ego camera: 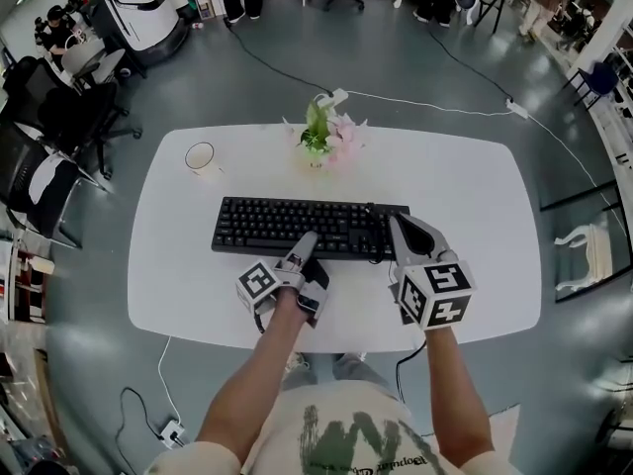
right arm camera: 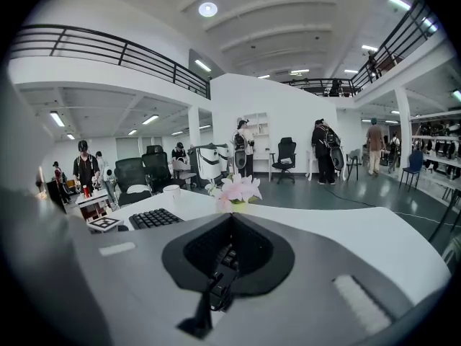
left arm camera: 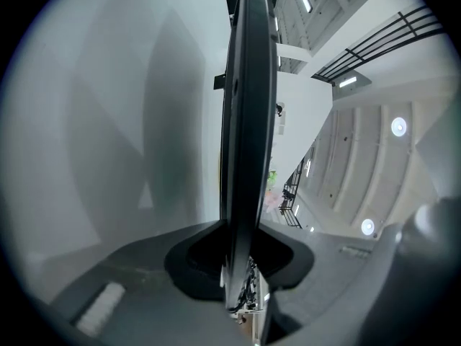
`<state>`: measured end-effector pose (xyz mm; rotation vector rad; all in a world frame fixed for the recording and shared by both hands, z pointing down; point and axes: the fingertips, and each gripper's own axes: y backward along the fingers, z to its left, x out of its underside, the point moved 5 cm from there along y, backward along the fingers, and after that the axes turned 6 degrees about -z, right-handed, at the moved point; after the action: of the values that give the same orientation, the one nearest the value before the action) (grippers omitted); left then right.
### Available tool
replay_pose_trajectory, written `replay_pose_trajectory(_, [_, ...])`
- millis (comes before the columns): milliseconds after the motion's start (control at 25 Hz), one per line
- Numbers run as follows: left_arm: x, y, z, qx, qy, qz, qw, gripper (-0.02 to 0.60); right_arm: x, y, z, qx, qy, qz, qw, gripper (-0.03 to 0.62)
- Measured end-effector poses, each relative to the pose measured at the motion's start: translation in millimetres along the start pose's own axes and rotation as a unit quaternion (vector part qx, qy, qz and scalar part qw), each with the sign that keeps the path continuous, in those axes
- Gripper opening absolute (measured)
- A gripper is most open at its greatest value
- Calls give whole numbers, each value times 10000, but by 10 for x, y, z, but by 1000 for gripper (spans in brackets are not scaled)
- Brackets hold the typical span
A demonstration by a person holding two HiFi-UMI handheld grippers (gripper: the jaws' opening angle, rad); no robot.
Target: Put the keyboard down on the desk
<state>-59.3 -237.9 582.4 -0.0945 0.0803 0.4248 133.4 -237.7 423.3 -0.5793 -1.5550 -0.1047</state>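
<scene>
Head view: found keyboard (ego camera: 297, 228) lying flat across middle of white desk (ego camera: 475, 206), long side towards the person. Gripped it w/ left gripper (ego camera: 306, 239) at the near long edge, a bit left of centre, & w/ right gripper (ego camera: 396, 224) at the right end. Could not tell from here if touching the desk or just above it. Noted pink flowers (ego camera: 328, 139) beyond both grippers, past the keyboard's far edge. Noted also a white mug (ego camera: 202, 157) ahead & to the left of left gripper, well apart from keyboard.

Left gripper view: looked at the scene turned on its side. Saw keyboard (left arm camera: 248, 121) edge-on, as thin dark slab running straight out from btw. the jaws. Found both jaws clenched on that slab, no gap visible at the pads. Had white desk top on one side of slab, ceiling lights (left arm camera: 398, 126) on the other.

Right gripper view: found jaws closed on keyboard's end; made out keys (right arm camera: 227, 259) in the dark notch btw. them. Saw rest of keyboard (right arm camera: 153, 218) stretching away to the left of right gripper. Saw flowers straight ahead, mug a bit left of them. Noted office chairs (right arm camera: 286, 153) & people (right arm camera: 324, 146) far behind, approx. at room's back.
</scene>
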Motion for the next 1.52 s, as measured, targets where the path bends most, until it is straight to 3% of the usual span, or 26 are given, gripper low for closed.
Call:
replay_pose_trajectory(1000, [0,48,216,-489,205,-37,9986,107,145,-35,82,-36,-55,188,9998,-2])
replay_pose_trajectory(1360, [17,32,208,-927,19,92,9956,147,199,-29,109,-43,-74,231,9997,-2])
replay_pose_trajectory(1520, [2,-3,176,-1091,7,122,9940,199,212,-38,104,-30,-93,258,9996,-2])
